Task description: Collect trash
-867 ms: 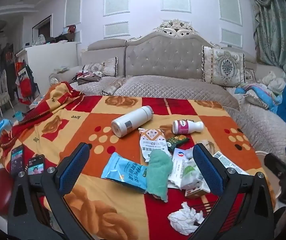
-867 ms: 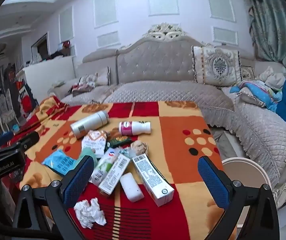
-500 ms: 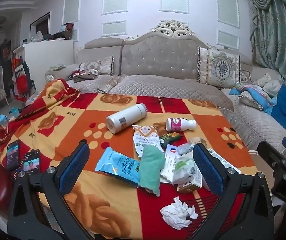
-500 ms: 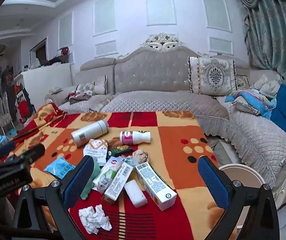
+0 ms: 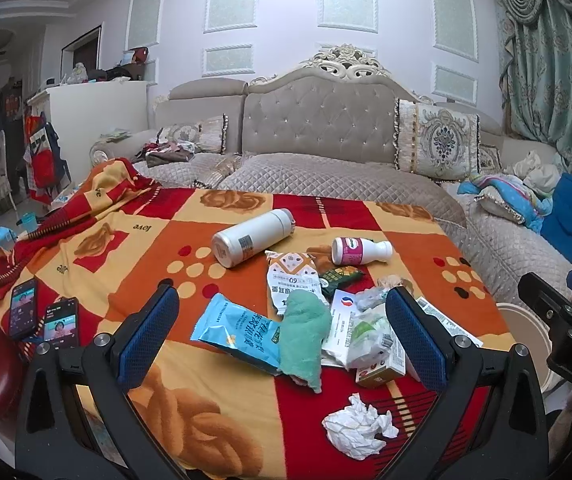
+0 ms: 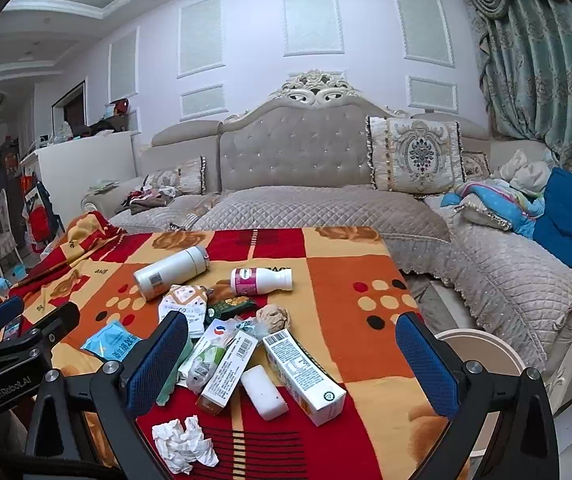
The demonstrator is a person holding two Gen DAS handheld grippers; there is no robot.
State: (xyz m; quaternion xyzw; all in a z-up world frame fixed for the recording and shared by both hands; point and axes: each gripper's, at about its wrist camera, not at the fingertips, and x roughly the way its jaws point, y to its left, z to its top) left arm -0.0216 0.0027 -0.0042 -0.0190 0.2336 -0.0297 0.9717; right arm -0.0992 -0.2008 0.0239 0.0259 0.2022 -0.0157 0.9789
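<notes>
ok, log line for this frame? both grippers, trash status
left gripper: open, empty | right gripper: open, empty | trash pile: untouched on blanket | bin: right of table

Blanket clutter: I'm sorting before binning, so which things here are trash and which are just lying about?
Trash:
crumpled tissue
blue wrapper
carton
pink-label bottle

Lying about:
two phones
white flask
green cloth
cushion

Two handheld grippers hang side by side, both angled downward. The left gripper has its blue-padded jaws spread wide, nothing between the pads. The right gripper is likewise at full spread and empty, its black frame visible at the far right of the left wrist view.
</notes>
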